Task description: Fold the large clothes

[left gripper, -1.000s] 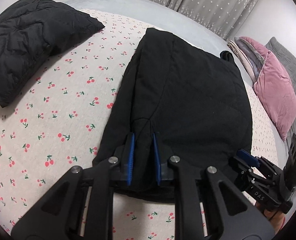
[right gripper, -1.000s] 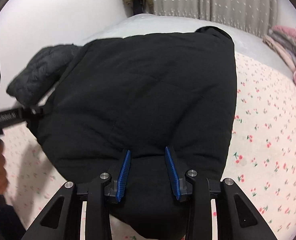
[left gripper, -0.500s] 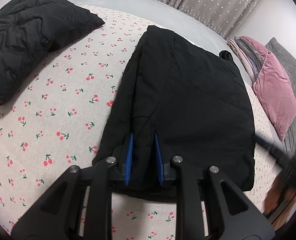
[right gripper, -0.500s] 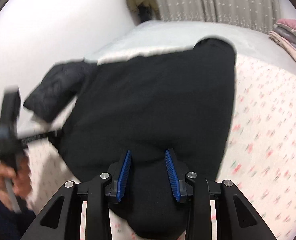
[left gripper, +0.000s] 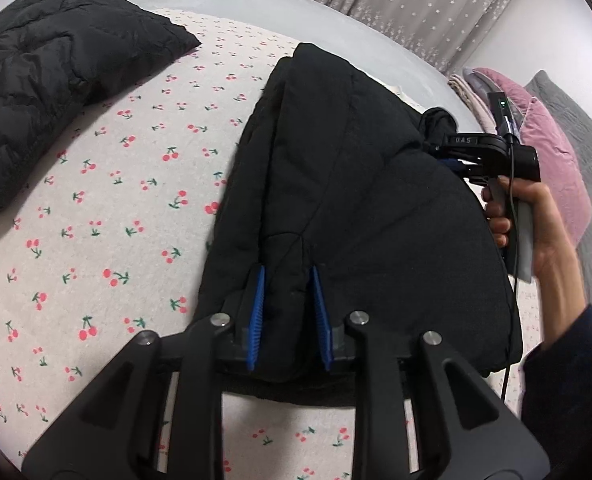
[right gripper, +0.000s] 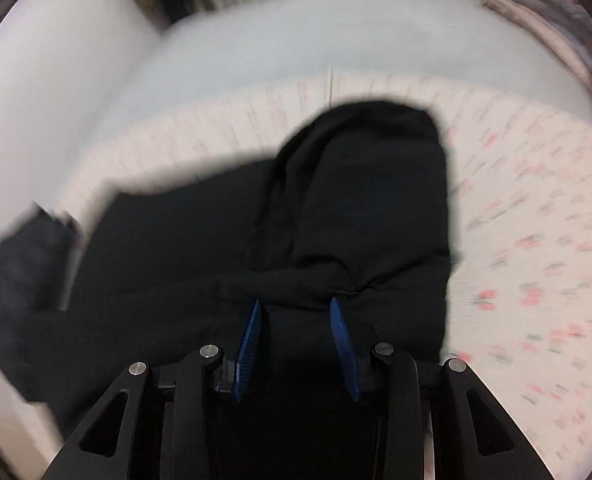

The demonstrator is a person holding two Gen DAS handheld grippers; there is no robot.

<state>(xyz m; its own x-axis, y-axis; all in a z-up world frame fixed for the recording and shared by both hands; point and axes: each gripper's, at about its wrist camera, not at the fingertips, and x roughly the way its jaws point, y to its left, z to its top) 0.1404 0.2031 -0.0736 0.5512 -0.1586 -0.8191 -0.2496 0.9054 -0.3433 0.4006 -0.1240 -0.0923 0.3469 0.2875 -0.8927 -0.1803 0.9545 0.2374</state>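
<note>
The black jacket (left gripper: 360,208) is spread on the cherry-print bed (left gripper: 96,208), partly folded into a long panel. Its near hem is pinched by the left gripper (left gripper: 286,304). A far edge is clamped and lifted by the right gripper (right gripper: 296,328), so a fold seems underway. Further folds appear to be left. A second dark jacket (left gripper: 48,92) lies well apart.

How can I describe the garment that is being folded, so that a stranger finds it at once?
Look at the bed with the cherry sheet. Two black garments lie on it: a puffy jacket at the far left and a coat in the middle. The coat is the smoother one, and the left gripper and right gripper both grip it.
</note>
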